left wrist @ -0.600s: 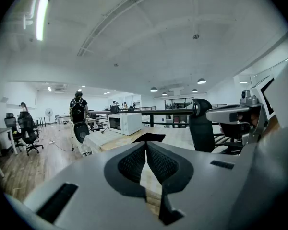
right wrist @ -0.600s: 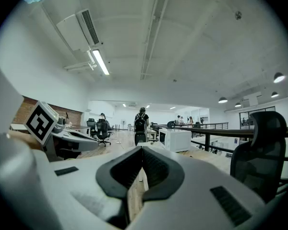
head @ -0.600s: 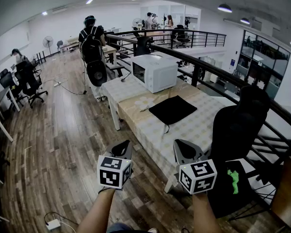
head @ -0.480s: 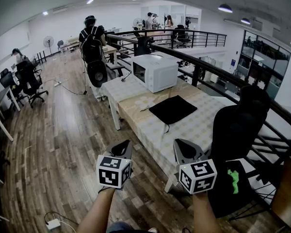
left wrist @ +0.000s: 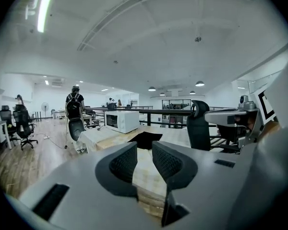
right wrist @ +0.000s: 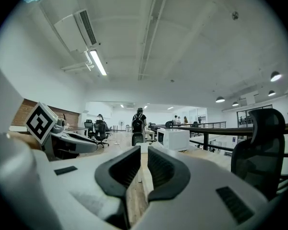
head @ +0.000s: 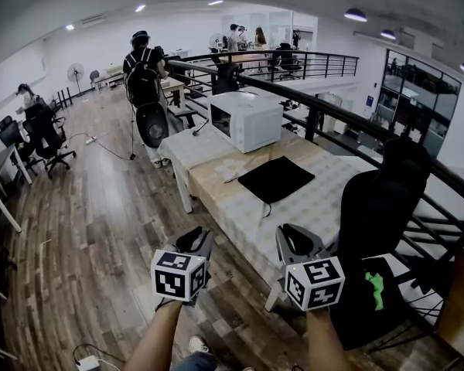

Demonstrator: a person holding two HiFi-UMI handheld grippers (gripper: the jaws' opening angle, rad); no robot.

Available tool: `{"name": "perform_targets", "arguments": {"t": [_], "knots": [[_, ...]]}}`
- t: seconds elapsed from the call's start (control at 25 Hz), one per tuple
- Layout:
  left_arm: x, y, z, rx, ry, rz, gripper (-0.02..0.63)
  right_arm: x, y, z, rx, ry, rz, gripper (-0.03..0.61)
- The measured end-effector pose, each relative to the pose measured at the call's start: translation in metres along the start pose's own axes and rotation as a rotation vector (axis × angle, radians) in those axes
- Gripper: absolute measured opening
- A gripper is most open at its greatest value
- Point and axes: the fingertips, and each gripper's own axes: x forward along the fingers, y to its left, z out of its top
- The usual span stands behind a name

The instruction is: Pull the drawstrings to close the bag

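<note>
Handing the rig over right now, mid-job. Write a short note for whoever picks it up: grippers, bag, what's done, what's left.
Left gripper: jaws a little apart, nothing between them, held in the air short of the table.
Right gripper: jaws together, empty, also in the air.
Bag: black, lying flat on the table, nearer to us than the microwave. A thin cord trails from its near edge, likely a drawstring.
Done: nothing; neither gripper touches the bag.
Left: reach the bag, grip the drawstrings, pull it closed.
</note>
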Motion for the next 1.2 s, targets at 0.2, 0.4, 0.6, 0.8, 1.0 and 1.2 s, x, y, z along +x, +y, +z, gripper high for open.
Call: {"name": "perform_targets", "arguments": {"t": [0.2, 0.4, 0.6, 0.8, 1.0, 1.2], "knots": [[0.02, 0.02, 0.002, -0.008, -0.004, -0.021, 0.12, 0.023, -0.002, -0.003, -0.002, 0.017, -0.024, 0.077], [0.054, 0.052, 0.006, -0.019, -0.007, -0.053, 0.149, 0.062, -0.008, -0.001, -0.001, 0.02, -0.066, 0.102], [0.085, 0.096, 0.022, -0.013, -0.021, -0.08, 0.184, 0.113, -0.004, 0.005, 0.003, 0.027, -0.095, 0.145], [0.105, 0.142, 0.034, -0.014, -0.013, -0.111, 0.204, 0.158, 0.008, 0.014, 0.022, 0.033, -0.131, 0.173], [0.121, 0.177, 0.046, 0.01, -0.019, -0.153, 0.222, 0.192, 0.02, 0.025, 0.039, 0.02, -0.174, 0.211], [0.139, 0.203, 0.057, 0.013, -0.031, -0.193, 0.259, 0.215, 0.026, 0.028, 0.048, 0.031, -0.225, 0.242]]}}
